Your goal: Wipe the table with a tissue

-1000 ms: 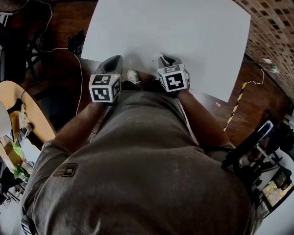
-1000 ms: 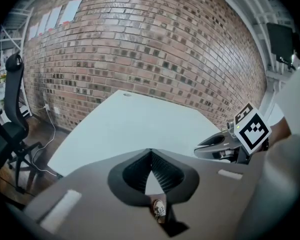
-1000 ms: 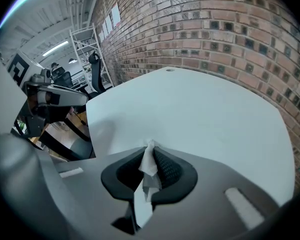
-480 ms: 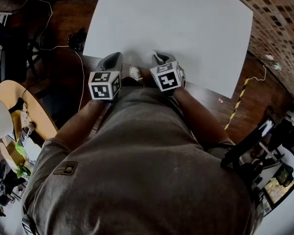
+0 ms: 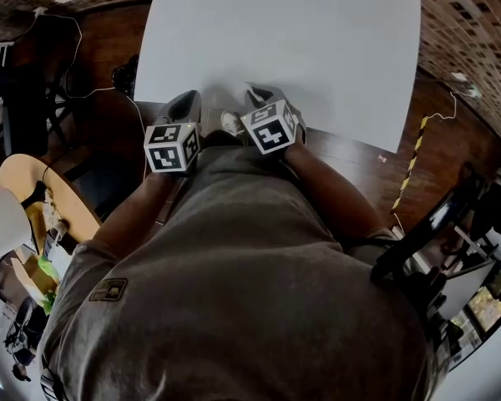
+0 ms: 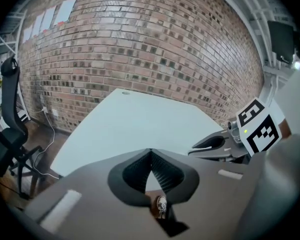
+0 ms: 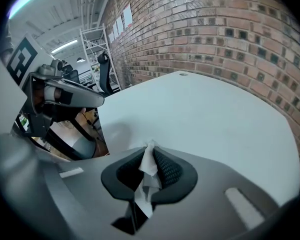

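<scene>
The white table fills the top of the head view, and both grippers hover at its near edge. My right gripper is shut on a white tissue; the tissue is pinched between the ribbed pads, pokes out at the tips and hangs down behind them. It sits just over the table. My left gripper is to its left with its jaws shut together and nothing between them, over the table edge. Each gripper shows in the other's view: the right gripper and the left gripper.
A brick wall runs behind the table. An office chair and cables lie on the wooden floor at the left. A round wooden table stands at the lower left. A person's shoe shows between the grippers.
My right gripper has shifted left, closer to the left gripper, still holding the tissue. The left gripper has barely moved. The head view has swung slightly.
</scene>
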Demonstrator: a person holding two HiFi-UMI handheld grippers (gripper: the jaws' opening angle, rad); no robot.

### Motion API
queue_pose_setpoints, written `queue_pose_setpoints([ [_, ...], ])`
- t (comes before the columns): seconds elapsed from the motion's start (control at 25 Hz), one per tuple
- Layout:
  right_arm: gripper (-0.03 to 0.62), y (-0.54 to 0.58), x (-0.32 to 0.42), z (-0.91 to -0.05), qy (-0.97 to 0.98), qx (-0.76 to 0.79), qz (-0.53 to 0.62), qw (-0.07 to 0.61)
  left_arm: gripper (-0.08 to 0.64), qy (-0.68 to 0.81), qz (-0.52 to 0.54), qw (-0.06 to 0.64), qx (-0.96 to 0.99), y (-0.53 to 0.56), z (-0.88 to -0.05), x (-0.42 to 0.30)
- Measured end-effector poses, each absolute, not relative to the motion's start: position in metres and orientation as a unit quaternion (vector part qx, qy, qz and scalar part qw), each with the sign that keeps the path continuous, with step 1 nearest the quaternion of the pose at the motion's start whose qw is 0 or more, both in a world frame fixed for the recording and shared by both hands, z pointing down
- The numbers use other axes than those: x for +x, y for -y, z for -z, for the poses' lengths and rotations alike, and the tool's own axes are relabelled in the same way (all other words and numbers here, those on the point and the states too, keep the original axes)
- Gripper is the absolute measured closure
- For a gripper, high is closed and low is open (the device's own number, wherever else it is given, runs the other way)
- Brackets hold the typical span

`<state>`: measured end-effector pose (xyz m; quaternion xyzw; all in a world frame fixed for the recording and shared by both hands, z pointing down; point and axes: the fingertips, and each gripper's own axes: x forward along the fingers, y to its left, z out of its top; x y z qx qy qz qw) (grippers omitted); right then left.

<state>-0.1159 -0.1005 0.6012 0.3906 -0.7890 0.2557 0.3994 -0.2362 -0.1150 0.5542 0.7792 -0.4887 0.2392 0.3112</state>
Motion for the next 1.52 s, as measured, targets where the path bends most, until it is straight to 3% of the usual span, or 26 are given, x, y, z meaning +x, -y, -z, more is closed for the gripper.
queue_pose_setpoints([
  [0.92,0.546,0.092,0.071,-0.601,0.658,0.571,-0.333,0.361,0.558,0.396,-0.270,0.291,0.828,0.131,-0.565,-0.132],
  [1.2,0.548,0.102,0.056,-0.597,0.670,0.557,-0.322,0.369,0.558,0.416,-0.262,0.296,0.819,0.136,-0.564,-0.144],
  [1.52,0.548,0.120,-0.017,-0.601,0.722,0.497,-0.293,0.381,0.558,0.464,-0.250,0.306,0.793,0.134,-0.566,-0.198],
])
